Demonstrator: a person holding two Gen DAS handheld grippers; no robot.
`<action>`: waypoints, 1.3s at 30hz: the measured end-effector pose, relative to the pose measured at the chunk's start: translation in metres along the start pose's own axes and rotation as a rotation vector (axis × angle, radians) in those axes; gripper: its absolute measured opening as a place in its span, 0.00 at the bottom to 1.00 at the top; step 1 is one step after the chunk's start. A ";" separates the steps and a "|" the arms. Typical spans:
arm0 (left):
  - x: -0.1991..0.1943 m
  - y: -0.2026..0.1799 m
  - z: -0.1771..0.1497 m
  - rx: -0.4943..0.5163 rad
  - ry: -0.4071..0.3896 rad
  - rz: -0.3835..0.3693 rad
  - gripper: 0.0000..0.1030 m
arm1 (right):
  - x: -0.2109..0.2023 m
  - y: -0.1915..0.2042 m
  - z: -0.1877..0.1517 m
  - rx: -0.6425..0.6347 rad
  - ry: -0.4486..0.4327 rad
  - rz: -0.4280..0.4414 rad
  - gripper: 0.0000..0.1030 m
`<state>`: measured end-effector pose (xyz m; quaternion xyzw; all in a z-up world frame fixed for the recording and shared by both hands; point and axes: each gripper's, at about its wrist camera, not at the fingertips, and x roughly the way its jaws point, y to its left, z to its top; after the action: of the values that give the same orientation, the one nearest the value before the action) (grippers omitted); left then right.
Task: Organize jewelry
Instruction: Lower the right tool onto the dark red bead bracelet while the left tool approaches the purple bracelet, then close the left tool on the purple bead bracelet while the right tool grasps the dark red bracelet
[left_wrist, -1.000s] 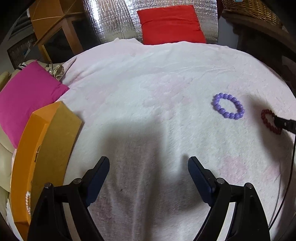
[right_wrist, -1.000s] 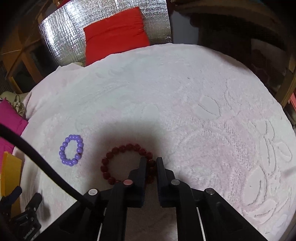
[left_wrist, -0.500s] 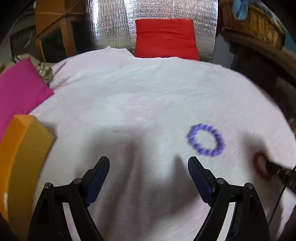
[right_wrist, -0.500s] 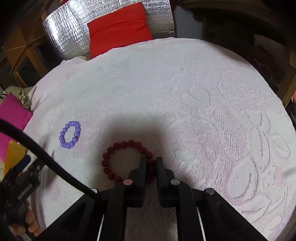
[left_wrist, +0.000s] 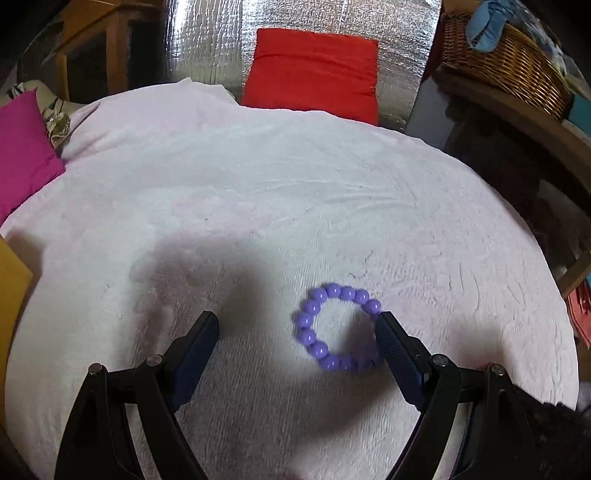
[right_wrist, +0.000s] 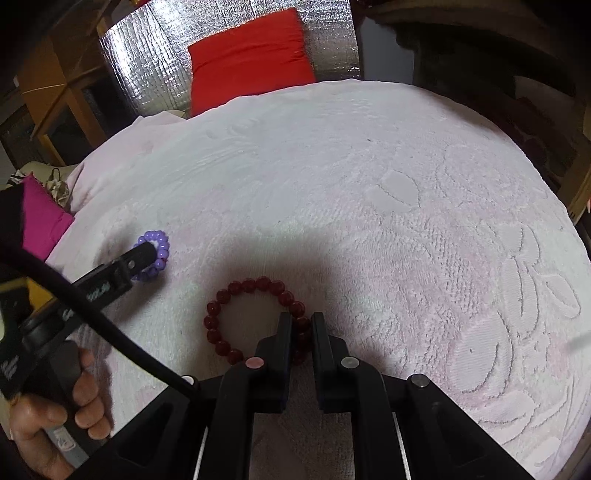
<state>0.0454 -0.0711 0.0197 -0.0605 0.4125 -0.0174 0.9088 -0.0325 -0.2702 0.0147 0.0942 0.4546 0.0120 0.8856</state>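
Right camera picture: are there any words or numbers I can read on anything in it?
None can be read for sure.
Left tongs, on the black arm: white letters, too blurred to read.
Left tongs' strap by the hand: white letters, cut off and blurred.
Grey handle: a small oval mark, unreadable.

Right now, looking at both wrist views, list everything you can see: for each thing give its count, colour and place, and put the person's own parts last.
purple bead bracelet: one, purple, flat on the blanket between the left gripper's open fingers, close to one finger.
dark red bead bracelet: one, dark red, on the blanket, near side pinched in the right gripper.
blanket: one, pale pink, embossed, covering the surface.
red cushion: one, red, at the far edge against the silver sheet.
silver sheet: one, quilted foil, behind the cushion.
pink cushion: one, magenta, far left.
wicker basket: one, tan, upper right on a wooden shelf.
orange box: one, left edge, mostly cut off.
left gripper: black, open.
right gripper: black, shut on red beads.
hand: one, holding the left gripper's handle.
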 end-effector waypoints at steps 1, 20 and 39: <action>0.002 -0.001 0.001 0.006 0.006 0.006 0.84 | -0.001 0.000 -0.001 -0.003 -0.002 0.001 0.12; -0.016 0.006 -0.010 0.084 0.014 -0.094 0.09 | -0.005 0.001 0.003 0.006 0.009 0.000 0.11; -0.050 0.043 -0.035 0.195 0.085 -0.111 0.20 | 0.009 0.046 0.014 0.032 0.024 0.056 0.11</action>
<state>-0.0146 -0.0276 0.0295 0.0061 0.4430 -0.1102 0.8897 -0.0124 -0.2265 0.0236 0.1210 0.4624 0.0304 0.8779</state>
